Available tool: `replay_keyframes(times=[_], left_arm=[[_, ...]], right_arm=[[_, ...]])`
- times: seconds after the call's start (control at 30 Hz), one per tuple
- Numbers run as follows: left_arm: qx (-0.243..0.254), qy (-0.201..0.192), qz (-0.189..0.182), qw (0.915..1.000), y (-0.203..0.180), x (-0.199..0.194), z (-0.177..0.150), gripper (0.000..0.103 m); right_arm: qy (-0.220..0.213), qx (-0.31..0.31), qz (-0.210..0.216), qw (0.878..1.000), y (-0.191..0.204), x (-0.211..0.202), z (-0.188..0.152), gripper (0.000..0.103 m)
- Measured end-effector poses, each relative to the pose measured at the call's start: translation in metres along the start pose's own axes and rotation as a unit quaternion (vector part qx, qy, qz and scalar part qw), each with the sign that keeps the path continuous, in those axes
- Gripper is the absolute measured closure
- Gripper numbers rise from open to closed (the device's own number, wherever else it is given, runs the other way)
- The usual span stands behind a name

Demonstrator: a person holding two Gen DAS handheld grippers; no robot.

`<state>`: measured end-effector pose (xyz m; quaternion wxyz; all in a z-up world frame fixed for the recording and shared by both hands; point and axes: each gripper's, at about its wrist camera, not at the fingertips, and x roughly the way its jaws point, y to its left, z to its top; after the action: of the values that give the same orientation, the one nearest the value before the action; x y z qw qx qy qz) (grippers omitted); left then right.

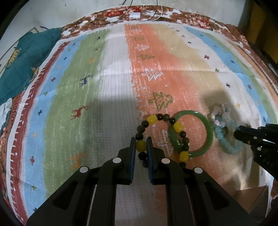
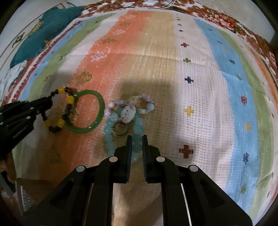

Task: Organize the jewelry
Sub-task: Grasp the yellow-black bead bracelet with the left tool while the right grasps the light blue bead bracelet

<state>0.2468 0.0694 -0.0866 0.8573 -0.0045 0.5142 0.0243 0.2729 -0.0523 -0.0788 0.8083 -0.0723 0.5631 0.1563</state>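
Note:
My left gripper (image 1: 141, 145) is shut on a bracelet of yellow and dark beads (image 1: 177, 126), pinching one yellow bead. That bracelet's far side lies across a green bangle (image 1: 209, 133) on the striped rug. My right gripper (image 2: 137, 144) is shut on a pale blue bead bracelet (image 2: 108, 138), a blue bead held between its pads. A small metal ring (image 2: 120, 129) lies inside the blue loop. A pink and white bracelet with a plush charm (image 2: 128, 111) rests just beyond it. In the right wrist view the left gripper (image 2: 50, 102) sits at the left, and the green bangle (image 2: 100, 106) lies beside it.
A striped rug (image 1: 113, 69) with small animal and tree patterns covers the bed. A teal cloth (image 1: 26, 57) lies at its far left. A white charger with cables (image 1: 134, 15) sits at the far edge. A cardboard box (image 1: 252, 198) shows at the lower right.

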Motion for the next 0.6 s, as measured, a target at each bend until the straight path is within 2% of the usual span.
replay_keyframes(times=[0.6], left_arm=[[0.009,-0.035,-0.022,0.9991,-0.012,-0.035,0.004,0.091]], right_arm=[[-0.05,-0.02,0.027,0.998,0.016,-0.047,0.008,0.091]])
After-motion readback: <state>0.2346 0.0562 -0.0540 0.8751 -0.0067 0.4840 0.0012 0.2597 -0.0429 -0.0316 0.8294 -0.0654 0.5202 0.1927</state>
